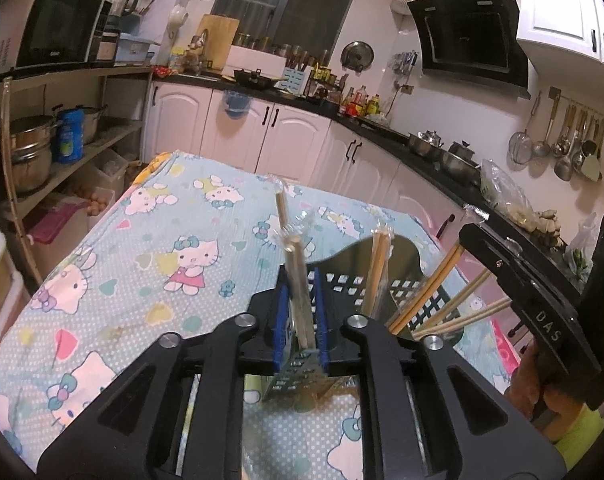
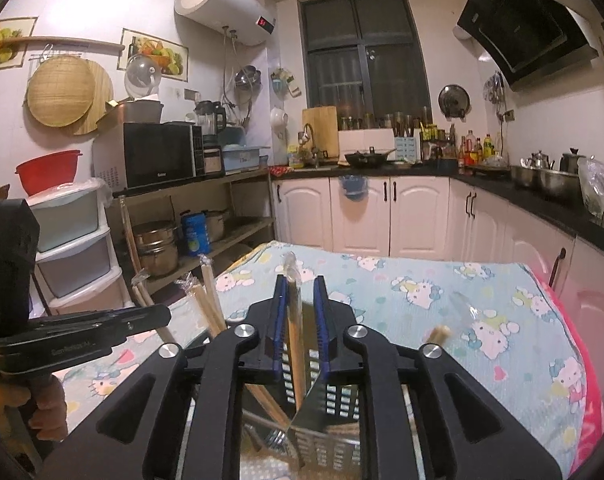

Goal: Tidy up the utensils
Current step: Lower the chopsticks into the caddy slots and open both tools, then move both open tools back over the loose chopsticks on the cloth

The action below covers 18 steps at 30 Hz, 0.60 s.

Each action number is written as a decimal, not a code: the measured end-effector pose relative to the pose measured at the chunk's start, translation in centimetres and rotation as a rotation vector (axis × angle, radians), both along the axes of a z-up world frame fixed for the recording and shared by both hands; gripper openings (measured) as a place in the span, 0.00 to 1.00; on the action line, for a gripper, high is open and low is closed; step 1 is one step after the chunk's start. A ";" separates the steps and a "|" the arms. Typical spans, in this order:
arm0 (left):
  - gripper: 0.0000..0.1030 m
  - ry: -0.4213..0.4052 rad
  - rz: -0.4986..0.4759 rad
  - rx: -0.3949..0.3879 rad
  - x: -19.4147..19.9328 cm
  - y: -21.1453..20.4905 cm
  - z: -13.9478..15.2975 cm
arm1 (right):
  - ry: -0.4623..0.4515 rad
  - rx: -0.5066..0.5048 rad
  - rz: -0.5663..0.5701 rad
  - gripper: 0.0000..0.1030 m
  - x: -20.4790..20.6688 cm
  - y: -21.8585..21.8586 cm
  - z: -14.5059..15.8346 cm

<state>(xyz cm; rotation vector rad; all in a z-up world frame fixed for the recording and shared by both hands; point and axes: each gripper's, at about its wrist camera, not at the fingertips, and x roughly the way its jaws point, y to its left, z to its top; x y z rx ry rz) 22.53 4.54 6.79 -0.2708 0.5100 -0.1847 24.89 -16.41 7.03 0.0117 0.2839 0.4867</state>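
The left gripper (image 1: 302, 296) stands slightly parted around a plastic-wrapped pair of wooden chopsticks (image 1: 298, 280), pads not clearly pressing. The right gripper (image 2: 300, 312) likewise brackets another wrapped wooden chopstick pair (image 2: 295, 320) with visible gaps. Both pairs stand inside the black perforated metal utensil holder (image 1: 397, 292), beside more chopsticks. The holder sits on a blue cartoon-cat tablecloth (image 1: 142, 240); white kitchen cabinets (image 2: 361, 212) lie beyond it. The holder's base is hidden.

A dark window (image 2: 365, 48) was set in the far wall above white cabinets (image 2: 381, 212) and a black countertop (image 2: 541, 200). A microwave (image 2: 158, 154) was kept on wooden shelving (image 2: 222, 208) at left.
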 end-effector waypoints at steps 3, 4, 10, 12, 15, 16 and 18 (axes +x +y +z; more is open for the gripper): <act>0.12 0.013 -0.002 -0.005 -0.4 0.0 -0.2 | 0.033 0.016 0.005 0.22 -0.2 -0.4 0.1; 0.14 0.013 -0.002 -0.004 -0.5 0.0 -0.2 | 0.038 0.019 0.006 0.23 -0.3 -0.5 0.1; 0.24 0.019 -0.006 0.000 -1.5 0.0 -0.4 | 0.053 0.013 0.007 0.31 -1.3 -1.1 0.1; 0.27 0.023 -0.002 0.004 -1.9 0.0 -0.5 | 0.055 0.009 0.006 0.32 -1.6 -1.2 0.1; 0.33 0.026 0.001 -0.001 -2.3 0.2 -0.6 | 0.064 0.014 0.006 0.34 -2.2 -1.5 0.1; 0.35 0.025 0.003 -0.003 -2.5 0.2 -0.6 | 0.068 0.015 0.007 0.35 -2.4 -1.6 0.1; 0.40 0.025 0.005 -0.006 -2.9 0.4 -0.6 | 0.071 0.016 0.004 0.38 -2.7 -1.9 0.0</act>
